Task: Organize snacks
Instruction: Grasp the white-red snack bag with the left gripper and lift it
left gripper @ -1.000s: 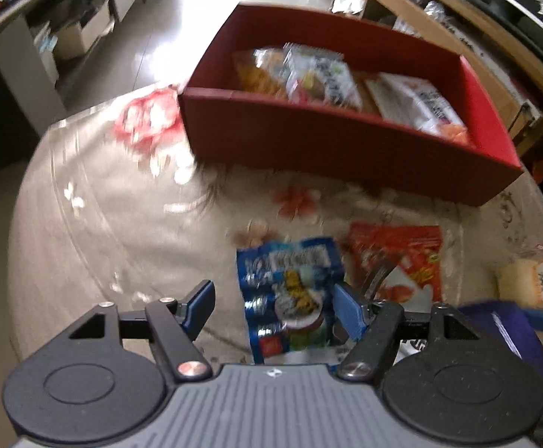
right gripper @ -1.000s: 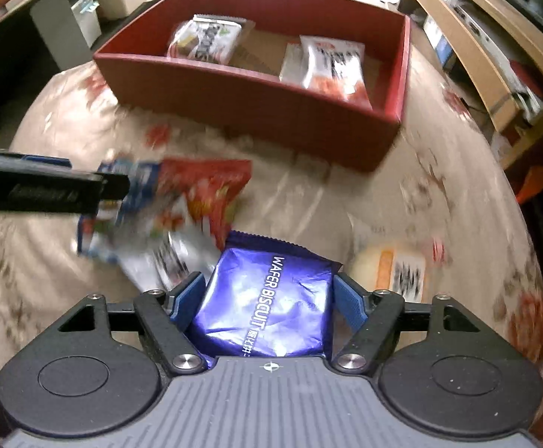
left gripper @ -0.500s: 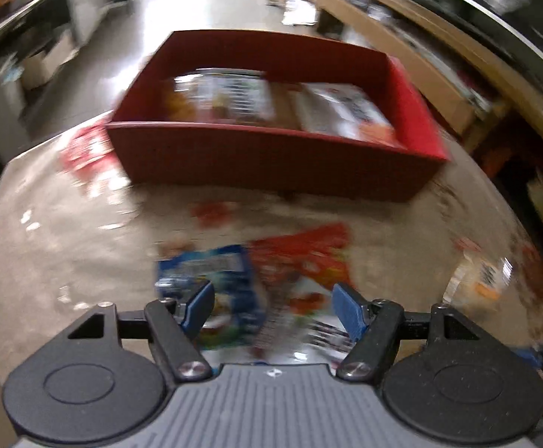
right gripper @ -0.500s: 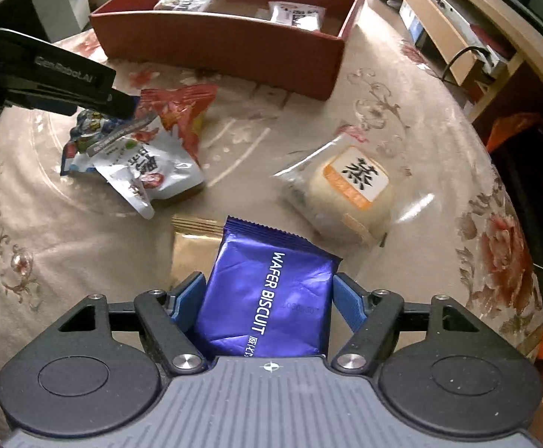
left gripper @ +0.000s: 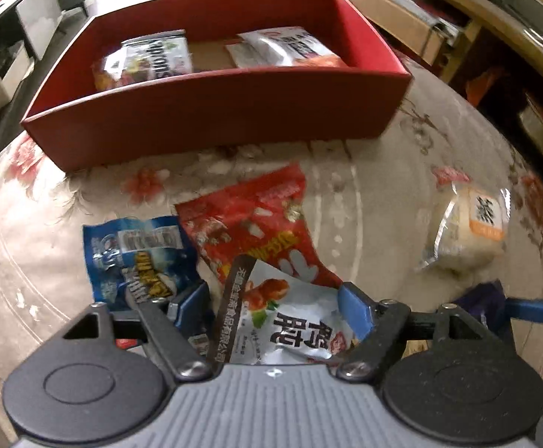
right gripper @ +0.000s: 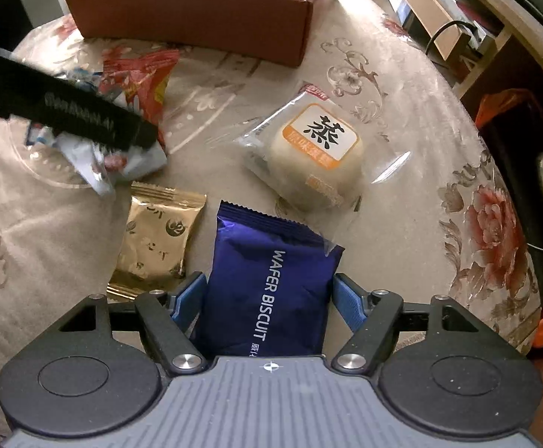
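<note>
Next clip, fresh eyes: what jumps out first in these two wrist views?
The shiny blue wafer biscuit packet sits between the right gripper fingers, low over the floral tablecloth. The left gripper straddles a white and silver snack pouch lying on a red snack bag. Behind them is the red cardboard box already holding packets.

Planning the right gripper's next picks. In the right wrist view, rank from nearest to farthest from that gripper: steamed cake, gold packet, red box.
1. gold packet, just left of the right gripper
2. steamed cake, ahead, slightly right
3. red box, far ahead at the table's back
</note>
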A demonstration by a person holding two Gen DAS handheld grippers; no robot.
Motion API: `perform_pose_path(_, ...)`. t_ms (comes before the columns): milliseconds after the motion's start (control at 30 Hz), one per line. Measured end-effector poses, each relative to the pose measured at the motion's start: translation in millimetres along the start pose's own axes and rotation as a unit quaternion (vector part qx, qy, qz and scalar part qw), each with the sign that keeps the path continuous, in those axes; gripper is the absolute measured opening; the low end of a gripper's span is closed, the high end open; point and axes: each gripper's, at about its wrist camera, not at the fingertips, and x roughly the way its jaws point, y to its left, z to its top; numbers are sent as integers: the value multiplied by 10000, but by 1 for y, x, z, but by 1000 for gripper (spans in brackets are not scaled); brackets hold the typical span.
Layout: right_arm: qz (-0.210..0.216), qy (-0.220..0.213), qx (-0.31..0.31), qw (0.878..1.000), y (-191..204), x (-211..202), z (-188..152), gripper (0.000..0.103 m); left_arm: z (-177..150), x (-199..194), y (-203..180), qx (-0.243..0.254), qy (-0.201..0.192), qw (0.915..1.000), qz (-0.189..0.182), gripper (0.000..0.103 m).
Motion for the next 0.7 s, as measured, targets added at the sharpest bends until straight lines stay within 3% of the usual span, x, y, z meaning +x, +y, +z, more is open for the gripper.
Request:
perform_pose_path(367, 93, 129, 253, 9996, -13, 11, 4, 96, -23, -5, -18, 485, 150, 9987, -91, 79)
perform_pose_path(533, 190, 20, 22, 9998, -6, 3, 1, 78, -46, -17, -23, 926, 330, 9951, -107, 79)
perform_pose_path(700, 211, 47, -58, 9998, -6, 1, 0, 77, -74, -32, -28, 1549, 557, 9862, -150, 80)
